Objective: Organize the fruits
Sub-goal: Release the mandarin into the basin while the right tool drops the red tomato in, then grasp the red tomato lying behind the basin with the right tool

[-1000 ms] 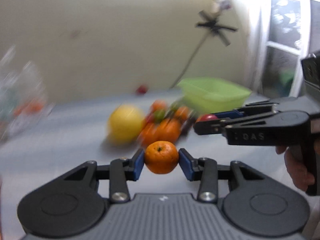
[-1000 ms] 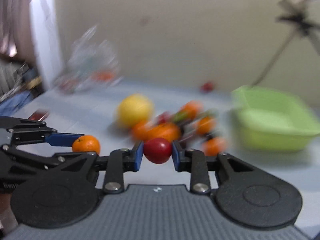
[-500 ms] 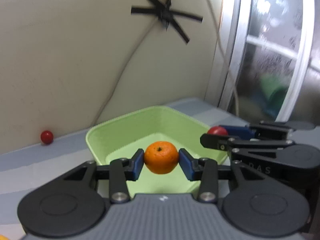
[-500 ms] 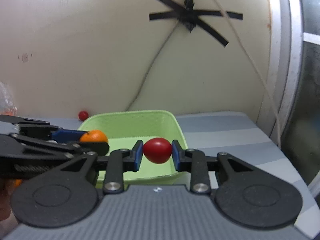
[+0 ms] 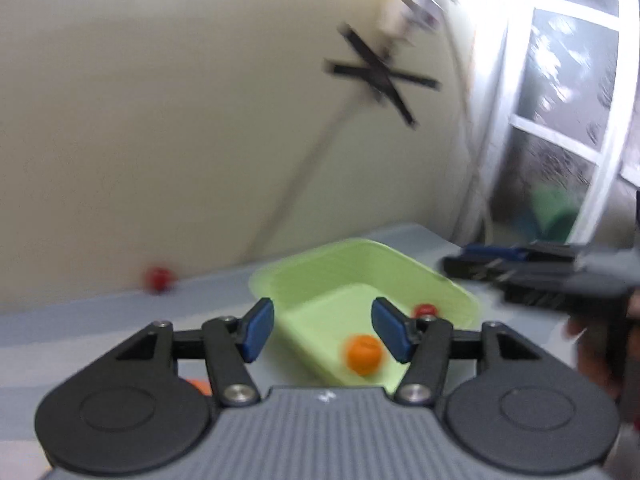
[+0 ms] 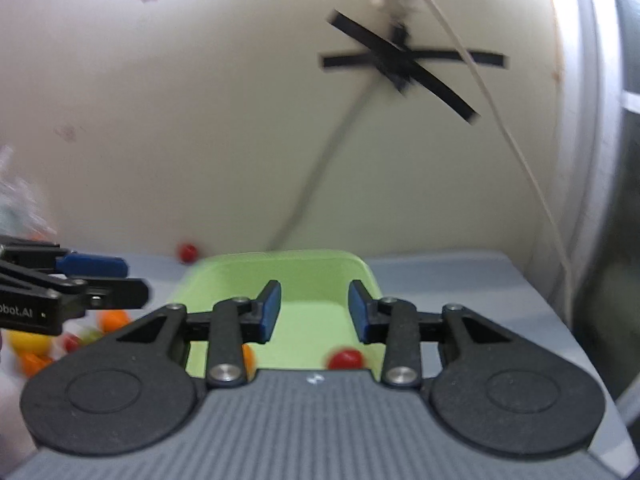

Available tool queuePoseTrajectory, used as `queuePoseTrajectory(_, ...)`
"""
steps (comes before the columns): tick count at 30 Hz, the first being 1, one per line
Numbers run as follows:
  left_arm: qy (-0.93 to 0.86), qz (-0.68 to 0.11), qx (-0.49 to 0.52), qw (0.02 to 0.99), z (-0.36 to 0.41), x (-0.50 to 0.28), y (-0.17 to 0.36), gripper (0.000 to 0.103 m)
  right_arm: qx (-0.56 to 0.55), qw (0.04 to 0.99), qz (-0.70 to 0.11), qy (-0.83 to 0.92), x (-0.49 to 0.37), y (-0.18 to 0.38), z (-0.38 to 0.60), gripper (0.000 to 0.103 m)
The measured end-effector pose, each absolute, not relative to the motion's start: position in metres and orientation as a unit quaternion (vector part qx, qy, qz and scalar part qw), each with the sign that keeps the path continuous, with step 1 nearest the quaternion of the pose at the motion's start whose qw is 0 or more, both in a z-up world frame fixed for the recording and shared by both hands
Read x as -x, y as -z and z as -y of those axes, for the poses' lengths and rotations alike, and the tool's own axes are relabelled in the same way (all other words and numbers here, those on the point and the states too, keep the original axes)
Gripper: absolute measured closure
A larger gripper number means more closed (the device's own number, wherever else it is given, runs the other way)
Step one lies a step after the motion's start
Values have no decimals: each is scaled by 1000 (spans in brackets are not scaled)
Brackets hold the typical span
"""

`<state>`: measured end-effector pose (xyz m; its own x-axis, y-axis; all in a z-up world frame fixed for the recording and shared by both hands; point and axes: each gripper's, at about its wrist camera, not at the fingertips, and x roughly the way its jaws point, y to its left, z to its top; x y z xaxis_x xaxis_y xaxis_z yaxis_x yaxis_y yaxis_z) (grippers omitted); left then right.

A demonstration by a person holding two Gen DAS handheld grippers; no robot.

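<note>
A light green tray (image 5: 360, 264) stands on the grey table; it also shows in the right wrist view (image 6: 280, 268). An orange mandarin (image 5: 363, 354) and a small red fruit (image 5: 425, 310) lie inside it. In the right wrist view the red fruit (image 6: 345, 358) and part of the mandarin (image 6: 249, 356) show in the tray. My left gripper (image 5: 322, 330) is open and empty above the tray's near side. My right gripper (image 6: 313, 312) is open and empty above the tray, and shows from the side in the left wrist view (image 5: 520, 268).
A small red fruit (image 5: 159, 278) lies by the wall behind the tray, also in the right wrist view (image 6: 187, 252). A pile of loose fruits (image 6: 60, 340) lies left of the tray. Black tape and a cable hang on the wall (image 6: 400, 64). A window (image 5: 568, 120) is at the right.
Both grippers have opened and let go. The mandarin and the red fruit have dropped into the green tray. Both grippers have pulled back a little.
</note>
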<state>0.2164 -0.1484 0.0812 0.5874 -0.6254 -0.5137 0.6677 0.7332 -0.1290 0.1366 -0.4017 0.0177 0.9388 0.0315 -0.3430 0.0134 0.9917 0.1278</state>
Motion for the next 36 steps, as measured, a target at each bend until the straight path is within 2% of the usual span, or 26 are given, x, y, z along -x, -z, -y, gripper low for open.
queuePoseTrajectory(5,247,-275,-52,928,47,-242,-110,47,-115,972,-187,-89,-168,-93,384,63)
queuePoseTrajectory(8,186,-284,-15,940,-3,-243,-110,47,-152,957,-215,-125,-212,-112,352,63)
queuePoseTrajectory(11,169,-287,40,942,-34,-226,-93,47,-160,942,-267,-123,-276,-94,306,63)
queuePoseTrajectory(16,169,-274,152,935,-62,-186,-56,46,-155,916,-365,-60,-378,-24,253,63)
queuePoseTrajectory(21,159,-249,135,946,-61,-164,-41,44,-116,910,-399,-13,-422,14,225,61)
queuePoseTrajectory(26,162,-235,137,949,-57,-160,-34,44,-117,902,-415,8,-442,34,221,61)
queuePoseTrajectory(27,161,-235,137,949,-57,-160,-33,44,-122,902,-414,5,-445,35,222,63)
queuePoseTrajectory(28,161,-236,136,948,-58,-160,-32,44,-128,903,-410,-1,-445,36,222,70)
queuePoseTrajectory(30,156,-242,136,948,-58,-162,-30,44,-125,907,-401,-4,-433,33,221,70)
queuePoseTrajectory(36,171,-244,120,947,-52,-146,-32,44,-136,919,-360,-89,-330,1,237,70)
